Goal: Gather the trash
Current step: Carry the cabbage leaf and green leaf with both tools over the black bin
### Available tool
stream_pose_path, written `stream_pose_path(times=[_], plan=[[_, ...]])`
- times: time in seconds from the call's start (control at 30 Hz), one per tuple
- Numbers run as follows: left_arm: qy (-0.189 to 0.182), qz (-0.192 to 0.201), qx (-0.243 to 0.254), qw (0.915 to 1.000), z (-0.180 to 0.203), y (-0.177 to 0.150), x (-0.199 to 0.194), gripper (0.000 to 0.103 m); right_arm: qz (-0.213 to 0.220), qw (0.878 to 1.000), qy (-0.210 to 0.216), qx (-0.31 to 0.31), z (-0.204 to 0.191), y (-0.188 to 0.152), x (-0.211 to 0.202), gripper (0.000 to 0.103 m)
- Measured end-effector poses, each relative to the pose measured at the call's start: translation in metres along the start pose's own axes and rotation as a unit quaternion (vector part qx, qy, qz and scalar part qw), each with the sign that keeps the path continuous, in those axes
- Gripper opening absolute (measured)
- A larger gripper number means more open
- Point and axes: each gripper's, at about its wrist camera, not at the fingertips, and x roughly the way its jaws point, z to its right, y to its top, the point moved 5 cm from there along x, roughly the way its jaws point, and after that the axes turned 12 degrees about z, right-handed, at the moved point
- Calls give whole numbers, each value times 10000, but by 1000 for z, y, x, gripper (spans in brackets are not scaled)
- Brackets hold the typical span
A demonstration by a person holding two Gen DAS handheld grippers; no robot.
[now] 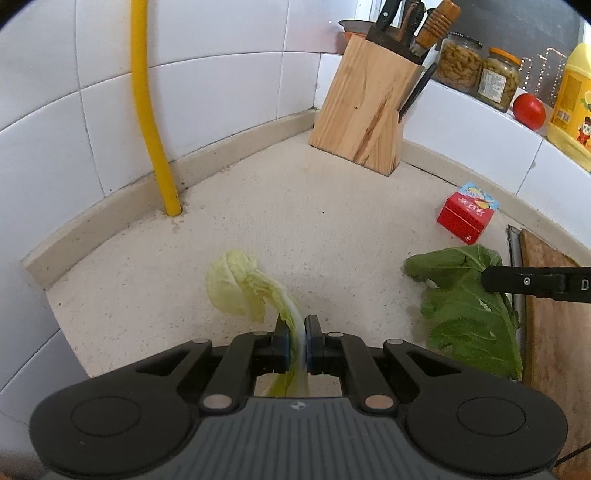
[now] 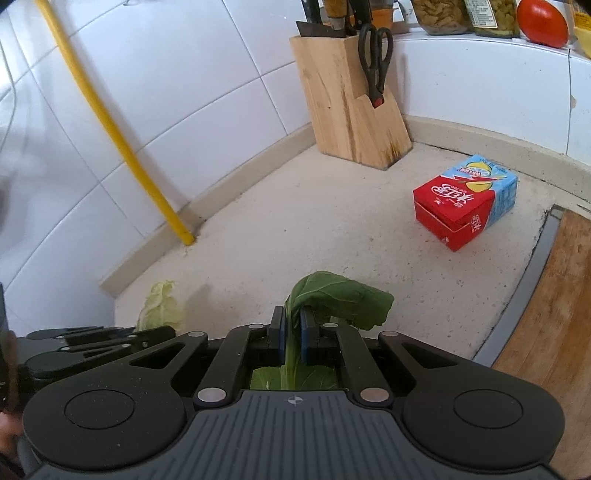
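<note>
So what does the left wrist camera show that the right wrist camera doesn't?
Only the left wrist view shows the yellow oil bottle on the ledge, and the left gripper shut on the pale cabbage leaf.

Only the right wrist view shows the black scissors slotted in the knife block, and the right gripper shut on the dark green leaf.

Both show the yellow pipe, red carton, tomato, jars and wooden cutting board.

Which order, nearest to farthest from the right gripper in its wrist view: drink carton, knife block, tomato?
From the right gripper:
1. Drink carton, on the counter, ahead to the right.
2. Knife block, in the back corner.
3. Tomato, on the ledge, far right.
</note>
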Motion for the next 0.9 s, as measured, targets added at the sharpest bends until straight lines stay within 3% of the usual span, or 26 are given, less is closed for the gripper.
stream_pose_path(times=[0.47, 0.9], plan=[[-224, 249, -5, 9994, -24, 7, -25, 4, 302, 9993, 111, -169, -49, 9, -9, 10], [341, 459, -358, 9977, -91, -6, -68, 4, 206, 9958, 730, -519, -131, 1, 6, 10]])
